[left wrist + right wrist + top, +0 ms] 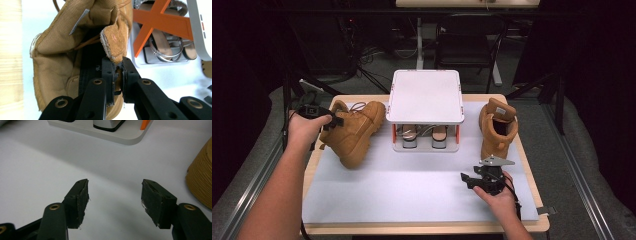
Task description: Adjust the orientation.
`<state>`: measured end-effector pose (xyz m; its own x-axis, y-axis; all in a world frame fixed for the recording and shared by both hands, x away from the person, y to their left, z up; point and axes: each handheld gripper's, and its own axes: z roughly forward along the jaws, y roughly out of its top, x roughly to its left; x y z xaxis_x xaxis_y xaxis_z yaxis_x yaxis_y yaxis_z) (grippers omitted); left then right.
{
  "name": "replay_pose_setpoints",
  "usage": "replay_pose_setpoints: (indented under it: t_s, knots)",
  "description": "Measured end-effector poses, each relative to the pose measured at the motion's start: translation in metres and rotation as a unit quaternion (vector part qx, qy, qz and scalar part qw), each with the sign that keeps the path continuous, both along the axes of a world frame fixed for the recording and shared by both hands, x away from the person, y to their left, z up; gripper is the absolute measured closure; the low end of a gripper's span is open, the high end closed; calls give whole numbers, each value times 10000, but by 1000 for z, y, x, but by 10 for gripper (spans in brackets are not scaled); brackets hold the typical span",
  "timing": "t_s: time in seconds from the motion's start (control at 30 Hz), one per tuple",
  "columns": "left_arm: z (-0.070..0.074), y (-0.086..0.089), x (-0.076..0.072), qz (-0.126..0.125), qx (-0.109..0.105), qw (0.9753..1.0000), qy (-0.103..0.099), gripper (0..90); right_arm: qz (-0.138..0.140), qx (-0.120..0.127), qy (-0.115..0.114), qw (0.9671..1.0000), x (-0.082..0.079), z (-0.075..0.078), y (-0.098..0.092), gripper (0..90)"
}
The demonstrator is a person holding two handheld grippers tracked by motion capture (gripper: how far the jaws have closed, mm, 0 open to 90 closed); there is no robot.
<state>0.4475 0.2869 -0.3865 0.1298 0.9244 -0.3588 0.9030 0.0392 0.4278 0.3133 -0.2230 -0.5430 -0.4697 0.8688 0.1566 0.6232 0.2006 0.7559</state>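
Gripping the left boot [356, 131] by its collar edge at the surface's [412, 192] far left, the left gripper's [119, 75] fingers are clamped shut (lifting seemingly just begun), while the right gripper [472, 179], fingers wide apart and empty, waits near the right boot [497, 127].

sandals [426, 135]: half-hidden under rack lid | right boot [200, 186]: cropped at edge
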Motion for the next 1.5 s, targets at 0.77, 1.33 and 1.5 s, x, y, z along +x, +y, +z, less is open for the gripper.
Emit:
replay_pose_setpoints:
  t_s: [0.77, 1.33, 1.5]
  knots:
    - [-14, -65, 12, -540, -101, 9982, 259, 831, -22, 42, -42, 10000, 0, 2, -2, 387]
    - [-27, -88, 13, -801, 1, 9958, 447, 827, -29, 67, 53, 10000, 0, 2, -3, 405]
    - [-28, -90, 9, -879, 182, 9948, 474, 824, -120, -157, 165, 9997, 0, 2, -2, 480]
